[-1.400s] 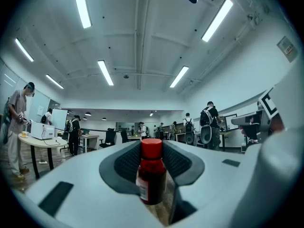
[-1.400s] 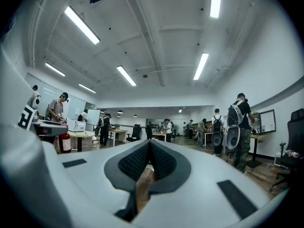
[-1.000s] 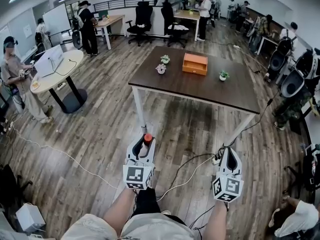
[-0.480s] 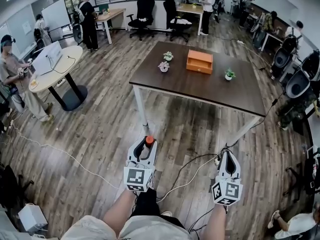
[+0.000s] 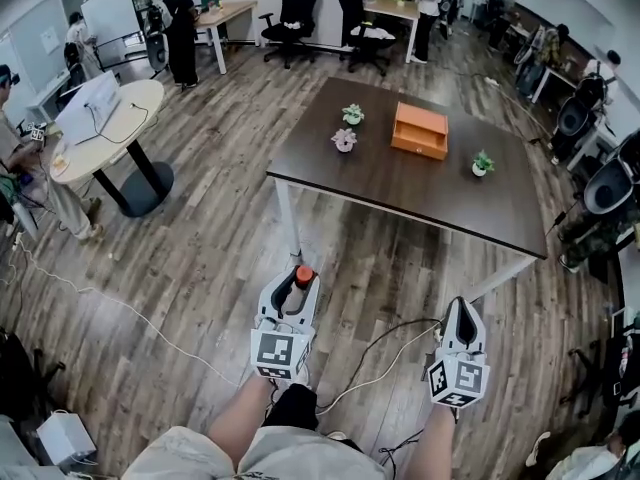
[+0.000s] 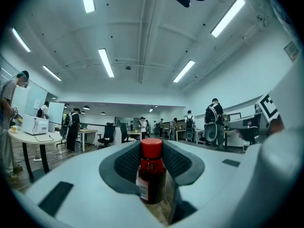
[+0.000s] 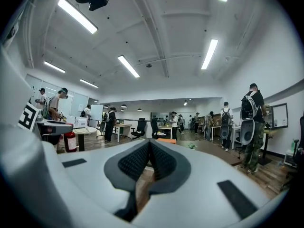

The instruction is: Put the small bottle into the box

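Left gripper [image 5: 296,288]: we hold the small bottle [image 6: 152,172] upright between its jaws
Right gripper [image 5: 463,315]: our jaws are together, with nothing between them
Box [image 5: 419,132]: orange, on the table [image 5: 400,188] ahead of us, well apart from the bottle

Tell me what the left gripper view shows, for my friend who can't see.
The left gripper holds a red-capped bottle upright between its fingers. Behind it is a big office with people and long ceiling lights.

Bright ceiling strip lights [image 6: 105,62] give even light; fisheye bends edges, corners go black.
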Demonstrator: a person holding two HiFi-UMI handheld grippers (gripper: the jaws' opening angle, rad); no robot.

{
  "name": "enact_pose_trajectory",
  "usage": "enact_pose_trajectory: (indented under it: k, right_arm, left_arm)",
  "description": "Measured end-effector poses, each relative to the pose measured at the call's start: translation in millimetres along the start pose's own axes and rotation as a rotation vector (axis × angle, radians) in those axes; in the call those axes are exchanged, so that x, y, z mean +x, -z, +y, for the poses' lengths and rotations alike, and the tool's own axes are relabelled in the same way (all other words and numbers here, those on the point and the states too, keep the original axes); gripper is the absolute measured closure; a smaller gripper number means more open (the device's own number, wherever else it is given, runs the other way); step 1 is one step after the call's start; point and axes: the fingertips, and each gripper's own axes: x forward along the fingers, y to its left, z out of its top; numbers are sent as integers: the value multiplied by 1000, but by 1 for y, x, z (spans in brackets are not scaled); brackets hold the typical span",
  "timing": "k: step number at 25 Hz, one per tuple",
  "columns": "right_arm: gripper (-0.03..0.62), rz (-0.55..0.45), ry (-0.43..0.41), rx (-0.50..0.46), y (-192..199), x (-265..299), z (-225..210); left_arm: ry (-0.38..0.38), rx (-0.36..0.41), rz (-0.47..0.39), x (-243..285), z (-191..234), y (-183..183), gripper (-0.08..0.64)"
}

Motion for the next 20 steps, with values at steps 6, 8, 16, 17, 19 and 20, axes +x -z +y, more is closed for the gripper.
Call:
enact_pose_trajectory:
  k: [6,8,16,17,19,20]
  right_arm:
    - [591,24,-31,-72,-13,74,44]
    - [591,31,-35,-89,-15,95,57]
    - [591,39,-13,-97,-19,152,81]
    - [591,40,-6,-103,-20,155,80]
    - [591,45,6,-115,-20,161,77]
    - [591,47,13,-116,-20,162,74]
  left_arm:
    - [-14,-3,-19,44,71,-8,422]
    - [-25,-4,-24,54,95,-10,422]
    - [-22,-18,-25,97,152,-13,422]
    - [-15,-18,-26,102,154,-13,422]
    - [0,-16,-24,111,155,-13,422]
    - [7,-15,-22,114,155,-12,422]
